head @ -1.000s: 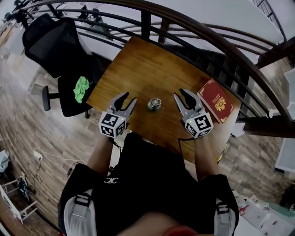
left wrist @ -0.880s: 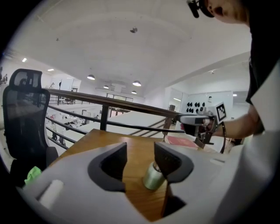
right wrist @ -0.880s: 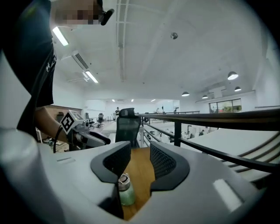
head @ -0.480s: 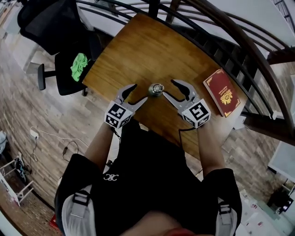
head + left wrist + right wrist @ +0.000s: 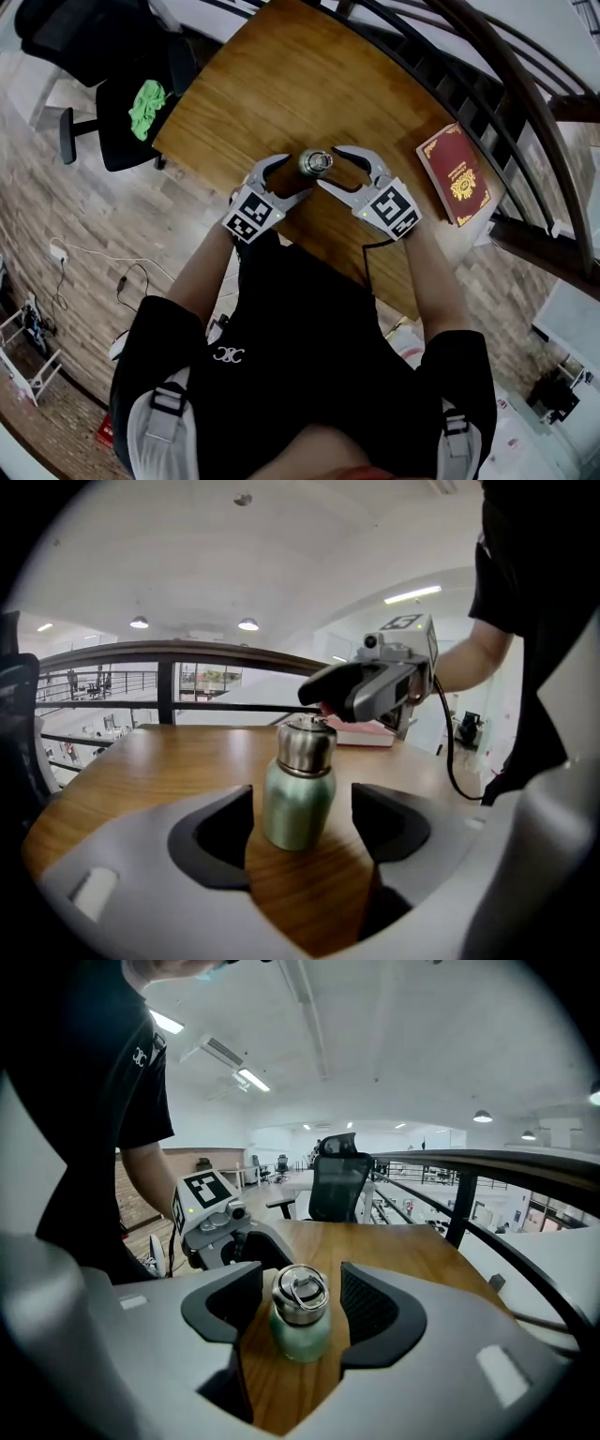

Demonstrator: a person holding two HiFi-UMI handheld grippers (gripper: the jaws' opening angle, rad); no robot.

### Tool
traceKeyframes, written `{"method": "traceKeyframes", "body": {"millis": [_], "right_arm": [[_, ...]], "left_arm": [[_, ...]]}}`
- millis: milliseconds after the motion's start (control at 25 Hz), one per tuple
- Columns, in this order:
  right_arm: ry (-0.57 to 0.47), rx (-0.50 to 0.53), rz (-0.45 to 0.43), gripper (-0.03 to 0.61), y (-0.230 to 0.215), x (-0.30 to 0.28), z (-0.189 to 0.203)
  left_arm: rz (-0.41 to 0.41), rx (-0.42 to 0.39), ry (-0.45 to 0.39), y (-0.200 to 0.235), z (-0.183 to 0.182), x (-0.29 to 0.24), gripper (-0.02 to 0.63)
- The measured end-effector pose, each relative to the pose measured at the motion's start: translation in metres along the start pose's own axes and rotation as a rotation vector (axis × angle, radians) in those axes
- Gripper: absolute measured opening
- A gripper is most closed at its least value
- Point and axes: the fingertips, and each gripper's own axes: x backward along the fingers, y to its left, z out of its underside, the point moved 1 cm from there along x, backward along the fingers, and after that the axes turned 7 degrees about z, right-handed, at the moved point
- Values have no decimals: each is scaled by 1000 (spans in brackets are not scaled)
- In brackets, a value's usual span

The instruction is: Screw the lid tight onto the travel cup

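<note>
Left gripper: jaws opening, one either side of the travel cup's green body; a clear gap shows at one pad, so no grip
Right gripper: jaws opening, flanking the same cup at lid height, pads not pressing on it
Gripper approach: from opposite sides, the two meeting at the cup in the head view
Travel cup: small, pale green, upright on the table near its front edge, between both pairs of jaws
Lid: brushed steel with a folded ring on top, seated on the cup's neck; how tight it sits cannot be told
Table: wooden top, bare around the cup
Red book: gold emblem on the cover, flat near the table's right corner, well apart from the cup
Office chair: black, beyond the table's left side, a green cloth on its seat
Railing: dark, curved, behind the table's far edge
</note>
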Motion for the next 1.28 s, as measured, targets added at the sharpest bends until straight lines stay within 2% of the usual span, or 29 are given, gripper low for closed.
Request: {"method": "traceKeyframes", "body": {"millis": [200, 520, 680, 800, 880, 1000, 1280], "right_arm": [[86, 123, -101, 255, 9, -19, 7], [244, 327, -269, 261, 20, -34, 24], [281, 356, -287, 259, 17, -42, 24], [276, 341, -293, 259, 16, -43, 24], [267, 331, -277, 259, 17, -42, 24], [239, 298, -208, 259, 17, -43, 22], [66, 43, 94, 259, 7, -40, 15]], "left_arm": [[21, -23, 11, 7, 5, -20, 374], [122, -87, 72, 6, 7, -42, 377], [162, -80, 78, 7, 7, -45, 379], [159, -87, 71, 9, 6, -45, 394], [155, -101, 70, 9, 7, -44, 393], [153, -111, 70, 10, 8, -43, 393], [147, -109, 65, 8, 10, -43, 393]]}}
